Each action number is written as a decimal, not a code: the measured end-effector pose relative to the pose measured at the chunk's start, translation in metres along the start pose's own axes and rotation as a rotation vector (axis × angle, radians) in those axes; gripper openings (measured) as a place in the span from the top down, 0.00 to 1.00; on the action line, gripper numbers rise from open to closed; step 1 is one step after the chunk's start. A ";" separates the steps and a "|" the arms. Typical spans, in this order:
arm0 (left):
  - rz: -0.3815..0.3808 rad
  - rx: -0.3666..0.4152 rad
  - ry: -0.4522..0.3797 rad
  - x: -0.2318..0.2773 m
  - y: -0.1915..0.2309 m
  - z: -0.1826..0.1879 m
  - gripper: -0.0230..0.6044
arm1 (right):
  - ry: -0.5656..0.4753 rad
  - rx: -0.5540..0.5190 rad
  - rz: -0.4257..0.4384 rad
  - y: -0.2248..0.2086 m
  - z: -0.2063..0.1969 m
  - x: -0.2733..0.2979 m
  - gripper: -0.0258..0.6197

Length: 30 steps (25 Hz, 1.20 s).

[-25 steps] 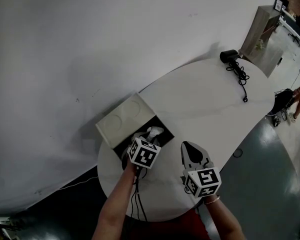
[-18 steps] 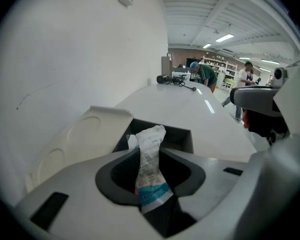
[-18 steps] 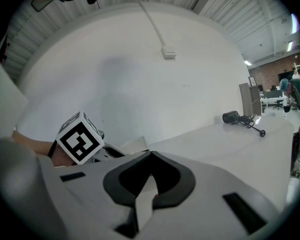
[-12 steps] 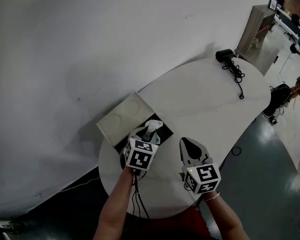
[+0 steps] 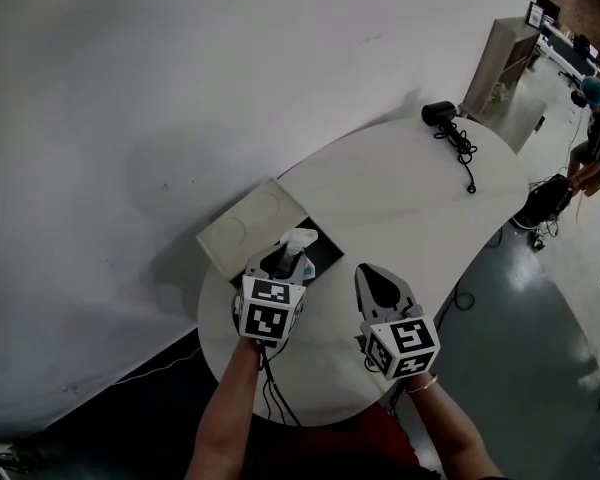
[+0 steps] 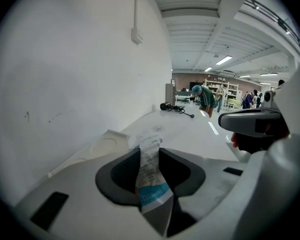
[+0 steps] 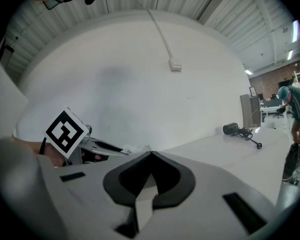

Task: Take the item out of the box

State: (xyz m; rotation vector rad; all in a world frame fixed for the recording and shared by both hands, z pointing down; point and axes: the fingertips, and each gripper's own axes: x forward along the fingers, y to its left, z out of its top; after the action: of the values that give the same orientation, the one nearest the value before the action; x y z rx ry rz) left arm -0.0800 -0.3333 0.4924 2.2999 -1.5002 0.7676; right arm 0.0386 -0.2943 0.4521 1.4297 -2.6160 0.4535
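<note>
A crumpled white packet with teal print [image 5: 292, 246] sticks up between the jaws of my left gripper [image 5: 280, 260], just above the dark opening of the box [image 5: 323, 252]. In the left gripper view the packet [image 6: 149, 169] is pinched between the two dark pads, with the gripper [image 6: 150, 154] shut on it. The box's beige lid [image 5: 248, 225] lies folded back toward the wall. My right gripper [image 5: 376, 280] hovers over the table to the right of the box, its jaws closed together with nothing in them [image 7: 151, 154].
The white oval table [image 5: 400, 198] stands against a white wall. A black corded device [image 5: 442, 115] lies at its far end. A person [image 5: 590, 133] bends over on the grey floor at the far right, beside a cabinet [image 5: 495, 73].
My left gripper has risen out of the box with the packet in it and drawn slightly back toward me. The right gripper has barely moved.
</note>
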 end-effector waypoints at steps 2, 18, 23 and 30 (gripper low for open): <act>0.003 -0.015 -0.018 -0.008 0.000 0.002 0.75 | -0.009 -0.008 -0.004 0.002 0.003 -0.005 0.94; 0.037 -0.062 -0.214 -0.081 -0.004 0.029 0.75 | -0.061 -0.028 -0.002 0.031 0.027 -0.031 0.94; 0.040 -0.076 -0.249 -0.099 -0.006 0.025 0.75 | -0.070 -0.031 0.000 0.042 0.031 -0.041 0.94; 0.045 -0.080 -0.317 -0.126 -0.012 0.026 0.75 | -0.098 -0.042 -0.005 0.054 0.037 -0.056 0.94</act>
State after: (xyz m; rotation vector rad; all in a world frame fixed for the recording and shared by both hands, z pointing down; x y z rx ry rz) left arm -0.1021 -0.2466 0.3992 2.4190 -1.6837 0.3548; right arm 0.0245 -0.2341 0.3923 1.4814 -2.6794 0.3335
